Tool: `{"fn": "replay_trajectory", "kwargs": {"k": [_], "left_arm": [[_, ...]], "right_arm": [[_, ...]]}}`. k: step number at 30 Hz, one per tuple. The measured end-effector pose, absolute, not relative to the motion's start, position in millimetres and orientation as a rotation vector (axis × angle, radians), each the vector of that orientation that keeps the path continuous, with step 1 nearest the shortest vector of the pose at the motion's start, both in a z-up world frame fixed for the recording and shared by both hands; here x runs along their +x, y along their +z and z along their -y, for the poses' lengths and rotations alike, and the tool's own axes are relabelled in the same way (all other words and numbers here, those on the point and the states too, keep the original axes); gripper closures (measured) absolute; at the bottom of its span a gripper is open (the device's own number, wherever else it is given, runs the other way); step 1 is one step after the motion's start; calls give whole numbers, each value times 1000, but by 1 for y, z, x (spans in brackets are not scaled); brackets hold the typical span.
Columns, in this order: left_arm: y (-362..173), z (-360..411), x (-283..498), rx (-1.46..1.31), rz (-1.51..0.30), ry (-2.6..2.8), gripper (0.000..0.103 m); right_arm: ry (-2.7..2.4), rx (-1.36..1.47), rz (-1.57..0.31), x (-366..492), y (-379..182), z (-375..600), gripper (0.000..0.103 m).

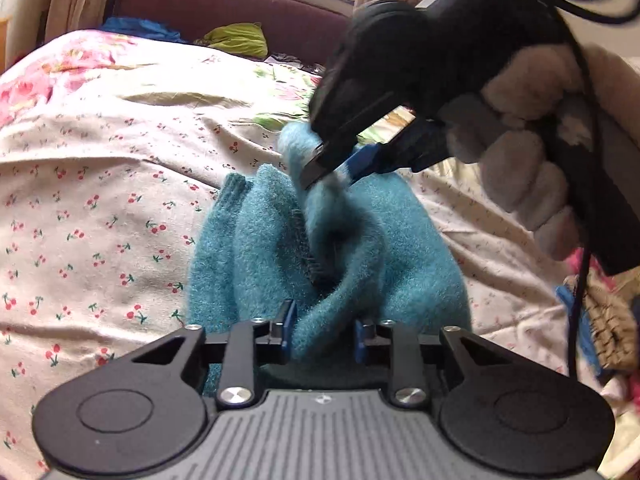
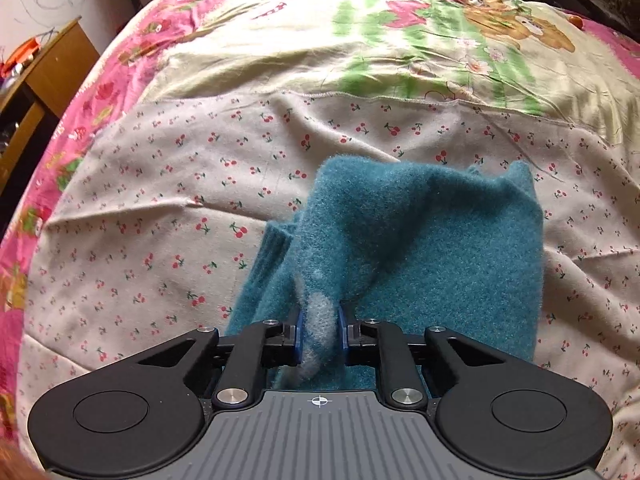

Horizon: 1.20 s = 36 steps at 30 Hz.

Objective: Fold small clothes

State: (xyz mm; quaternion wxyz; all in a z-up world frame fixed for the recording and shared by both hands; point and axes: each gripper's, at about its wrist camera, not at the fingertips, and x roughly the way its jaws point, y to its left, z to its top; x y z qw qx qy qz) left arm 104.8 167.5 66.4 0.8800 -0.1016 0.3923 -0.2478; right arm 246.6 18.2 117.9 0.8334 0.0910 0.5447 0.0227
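A fuzzy teal knit garment [image 1: 248,248] lies crumpled on the cherry-print sheet [image 1: 100,208], one ribbed cuff sticking out to its left. My left gripper [image 1: 325,332] is shut on a bunched fold at the garment's near edge. In the left wrist view my right gripper [image 1: 326,174] comes in from the upper right, held by a hand in a grey fleece glove [image 1: 516,160], and pinches the garment's far part. The right wrist view shows the right gripper [image 2: 320,330] shut on a teal and whitish fold of the garment [image 2: 420,240], which rises in a peak toward the blue pads [image 2: 298,332].
The bed carries a pink and green floral blanket [image 2: 360,40] beyond the cherry sheet [image 2: 160,200]. A maroon headboard [image 1: 240,8] with green cloth [image 1: 240,38] and blue cloth [image 1: 136,28] stands behind. A wooden cabinet [image 2: 52,72] is at the left. More clothes [image 1: 608,328] are piled on the right.
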Motion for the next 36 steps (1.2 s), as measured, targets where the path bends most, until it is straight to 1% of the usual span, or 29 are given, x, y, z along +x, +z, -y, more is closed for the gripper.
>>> {"fn": "replay_trajectory", "kwargs": {"k": [3, 6, 13, 19, 24, 25, 27, 29, 30, 31, 36], "left_arm": [[68, -186, 107, -284, -831, -490, 69], [66, -200, 105, -323, -843, -449, 69], [28, -213, 103, -401, -930, -361, 69], [22, -229, 106, -452, -935, -316, 69], [13, -243, 109, -554, -975, -264, 66], [13, -243, 110, -548, -979, -260, 65], [15, -239, 110, -511, -976, -253, 64], [18, -234, 109, -478, -971, -254, 62], [20, -233, 108, -472, -973, -252, 61], [22, -232, 108, -463, -976, -246, 59], [36, -212, 108, -326, -976, -220, 59]], "right_arm": [[64, 235, -1132, 247, 130, -19, 86], [93, 237, -1127, 249, 128, -32, 86], [123, 224, -1162, 257, 89, -72, 88], [86, 221, -1164, 268, 53, -88, 90], [75, 180, -1128, 272, 38, -104, 90], [85, 175, -1111, 269, 38, -105, 89], [127, 149, -1093, 264, 40, -106, 84], [157, 142, -1095, 265, 51, -101, 83], [170, 161, -1091, 264, 58, -97, 81], [186, 181, -1079, 262, 68, -92, 81], [255, 231, -966, 231, 113, -49, 81]]}}
